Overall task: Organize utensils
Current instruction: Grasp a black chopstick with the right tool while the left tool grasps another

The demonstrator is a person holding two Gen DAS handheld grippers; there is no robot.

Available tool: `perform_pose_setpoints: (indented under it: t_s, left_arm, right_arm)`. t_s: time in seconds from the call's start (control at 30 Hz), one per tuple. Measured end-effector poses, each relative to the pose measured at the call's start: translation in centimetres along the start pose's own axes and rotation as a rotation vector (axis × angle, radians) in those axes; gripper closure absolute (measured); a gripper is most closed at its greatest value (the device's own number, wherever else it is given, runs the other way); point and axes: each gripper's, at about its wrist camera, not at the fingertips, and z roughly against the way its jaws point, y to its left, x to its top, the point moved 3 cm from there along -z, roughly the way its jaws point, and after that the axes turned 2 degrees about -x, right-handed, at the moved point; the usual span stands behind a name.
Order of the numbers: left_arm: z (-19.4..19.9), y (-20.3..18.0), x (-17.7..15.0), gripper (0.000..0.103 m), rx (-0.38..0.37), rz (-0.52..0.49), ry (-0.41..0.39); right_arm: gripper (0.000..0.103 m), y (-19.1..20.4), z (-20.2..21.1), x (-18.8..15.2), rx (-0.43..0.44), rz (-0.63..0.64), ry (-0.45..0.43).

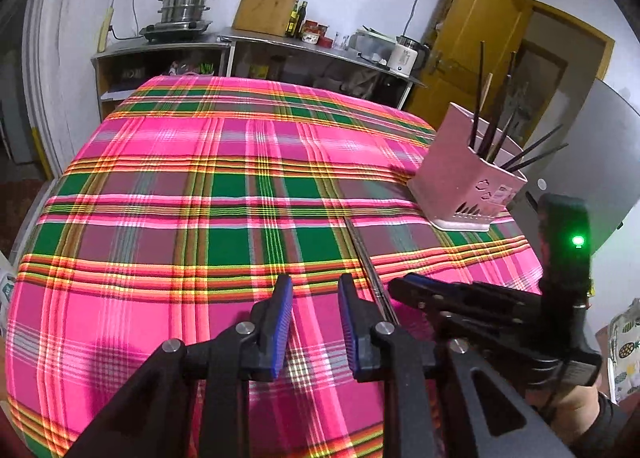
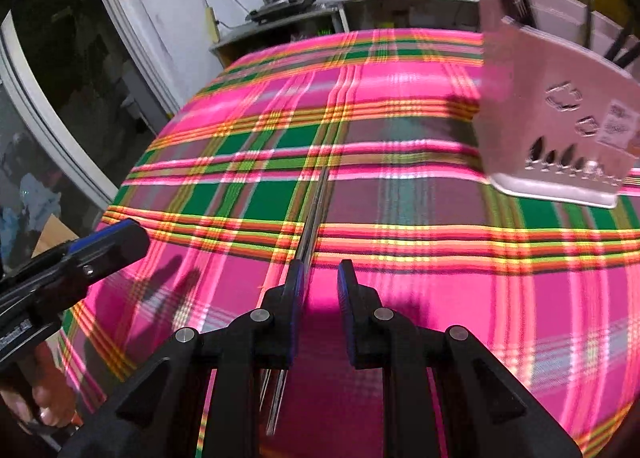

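Several dark chopsticks (image 1: pixel 486 134) are already stood in the pink plastic utensil holder (image 1: pixel 466 186); a thin metal chopstick pair (image 2: pixel 314 214) is left lying on the plaid-clothed surface (image 1: pixel 200 186); the left gripper (image 1: pixel 314 324) and right gripper (image 2: pixel 320 310) fingers are seen slightly parted, nothing gripped.

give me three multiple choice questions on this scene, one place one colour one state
1. In the left wrist view, the holder stands on which side of the table? A left B middle C right
2. What colour are the pads of the tongs? A blue B red C white
3. The left tongs are: A shut on a chopstick B open, empty C shut on the holder
C, it sits by the right edge; A, blue ribbed faces show; B, nothing sits in the gap.
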Motion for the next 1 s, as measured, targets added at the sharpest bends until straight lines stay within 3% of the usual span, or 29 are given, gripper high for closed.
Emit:
perform_pose_setpoints:
  t_s: [0.33, 0.57, 0.83, 1.0]
  left_arm:
    - [-1.5, 1.0, 0.1, 0.08, -0.017, 0.028, 0.018]
    - [-2.9, 0.9, 0.3, 0.08, -0.035, 0.039, 0.051]
    - [-6.3, -1.5, 1.3, 0.08, -0.076, 0.016, 0.106]
    - [-9.1, -2.9, 1.7, 0.08, -0.065, 0.003, 0.151]
  right_arm:
    - [0.087, 0.2, -1.3, 0.5, -0.02, 0.014, -0.001]
    - [0.092, 1.0, -2.2, 1.5, -0.101, 0.064, 0.007]
    - [0.097, -2.2, -0.6, 0.7, -0.076, -0.042, 0.015]
    - [0.097, -4.2, 0.9, -0.3, -0.071, -0.111, 0.01]
